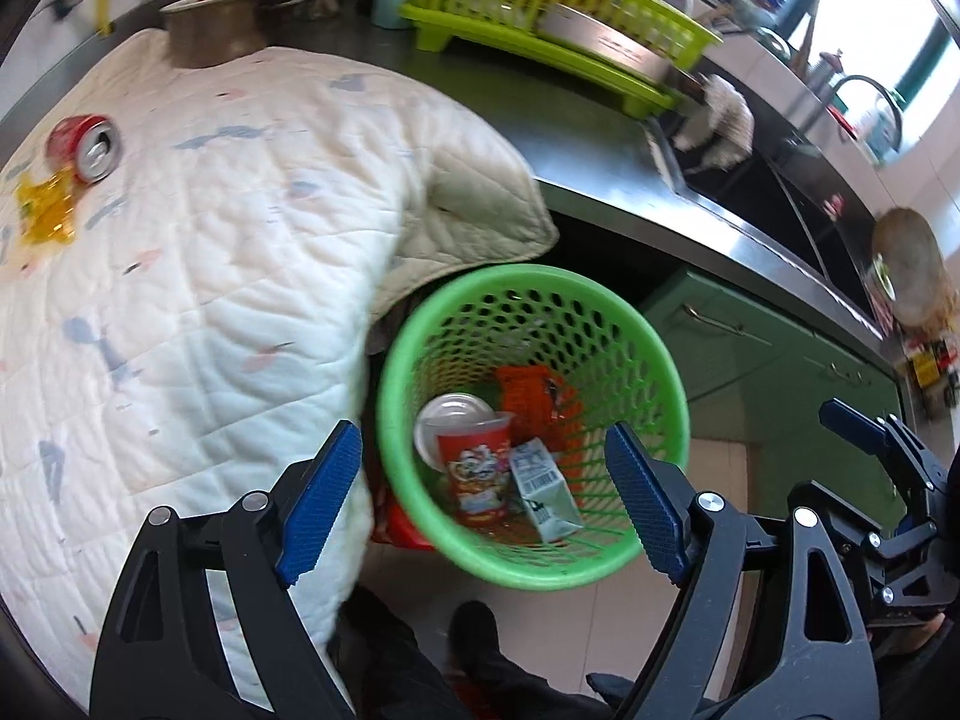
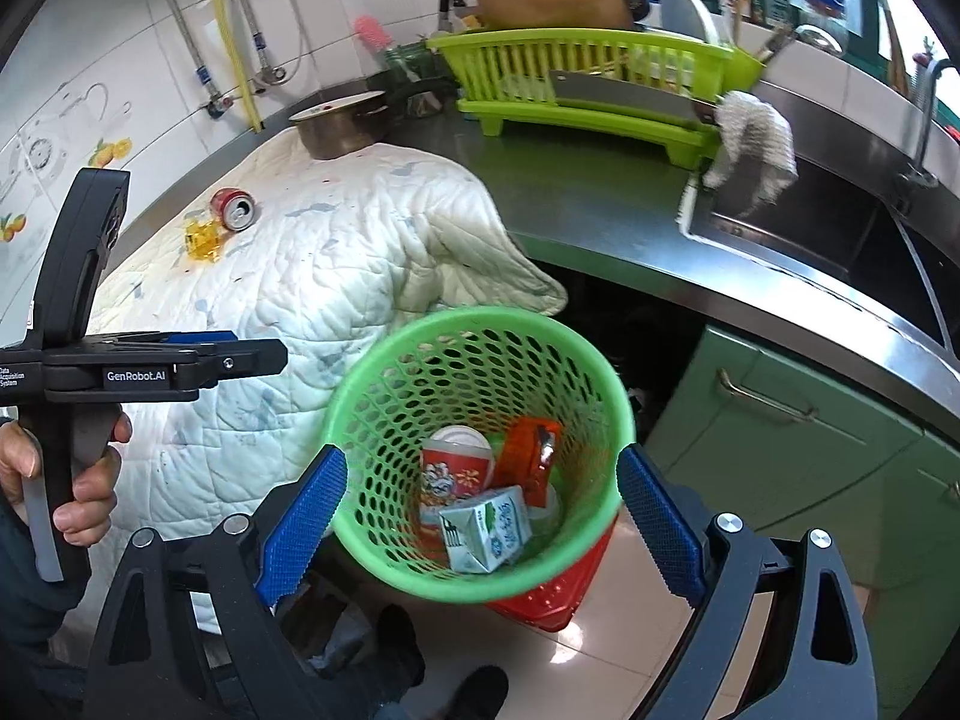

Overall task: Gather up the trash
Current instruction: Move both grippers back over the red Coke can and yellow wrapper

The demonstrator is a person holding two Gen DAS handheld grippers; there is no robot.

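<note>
green mesh baskets: one (image 1: pixel 654 348) (image 2: pixel 372 378), on the floor by the counter
red baskets: one (image 2: pixel 558 591), beneath the green one
items in the green basket: four
red printed cups: one (image 1: pixel 477 468) (image 2: pixel 453 474)
milk cartons: one (image 1: pixel 540 489) (image 2: pixel 486 528)
orange wrappers: one (image 1: pixel 534 396) (image 2: pixel 528 450)
clear lids: one (image 1: pixel 447 414) (image 2: pixel 465 435)
soda cans on the quilt: one (image 1: pixel 84 144) (image 2: pixel 234 208)
yellow wrappers on the quilt: one (image 1: pixel 48 210) (image 2: pixel 204 240)
quilted cloths: one (image 1: pixel 210 300) (image 2: pixel 270 312)
lime dish racks: one (image 1: pixel 540 18) (image 2: pixel 588 78)
metal pots: one (image 1: pixel 213 30) (image 2: pixel 336 126)
grippers: two, left (image 1: pixel 480 510) and right (image 2: pixel 480 531), both spread wide with nothing between the pads
</note>
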